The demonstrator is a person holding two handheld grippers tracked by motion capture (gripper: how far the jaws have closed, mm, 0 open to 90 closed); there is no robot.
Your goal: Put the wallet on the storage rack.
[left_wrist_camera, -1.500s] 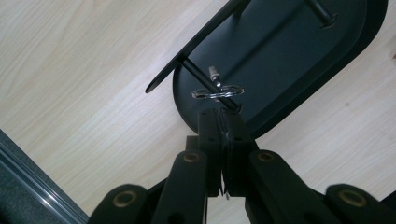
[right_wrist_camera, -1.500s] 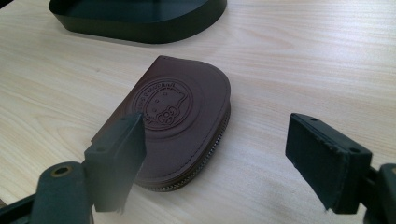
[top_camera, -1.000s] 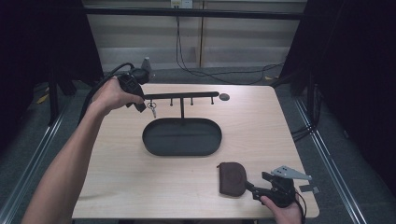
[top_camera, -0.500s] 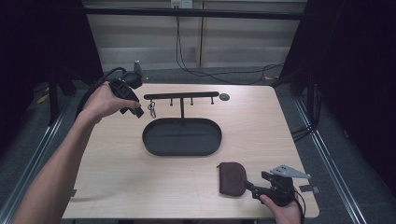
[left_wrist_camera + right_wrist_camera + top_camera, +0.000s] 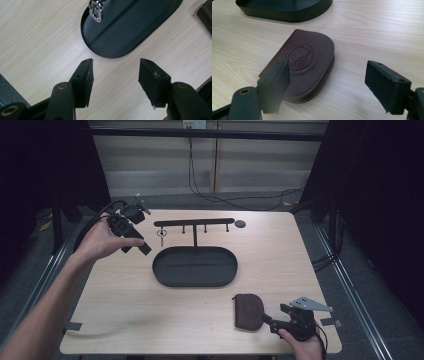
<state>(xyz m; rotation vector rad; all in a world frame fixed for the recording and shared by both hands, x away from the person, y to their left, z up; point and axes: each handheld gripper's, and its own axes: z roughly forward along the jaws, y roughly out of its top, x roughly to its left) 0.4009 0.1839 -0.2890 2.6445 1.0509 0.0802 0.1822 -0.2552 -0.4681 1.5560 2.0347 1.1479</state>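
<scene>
- We judge the key ring (image 5: 161, 234) is now hung on the left hook of the rack (image 5: 194, 222), above the tray (image 5: 194, 266).
- Our left gripper (image 5: 141, 245) has just been opening; its jaws are apart, with nothing between them.
- Next, likely the brown pouch (image 5: 305, 62): our right gripper (image 5: 332, 86) hovers wide open, pouch near its left jaw, untouched.

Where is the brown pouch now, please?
In the high view the brown pouch lies flat on the table's near right part, below the black tray, just before the right tongs.
</scene>
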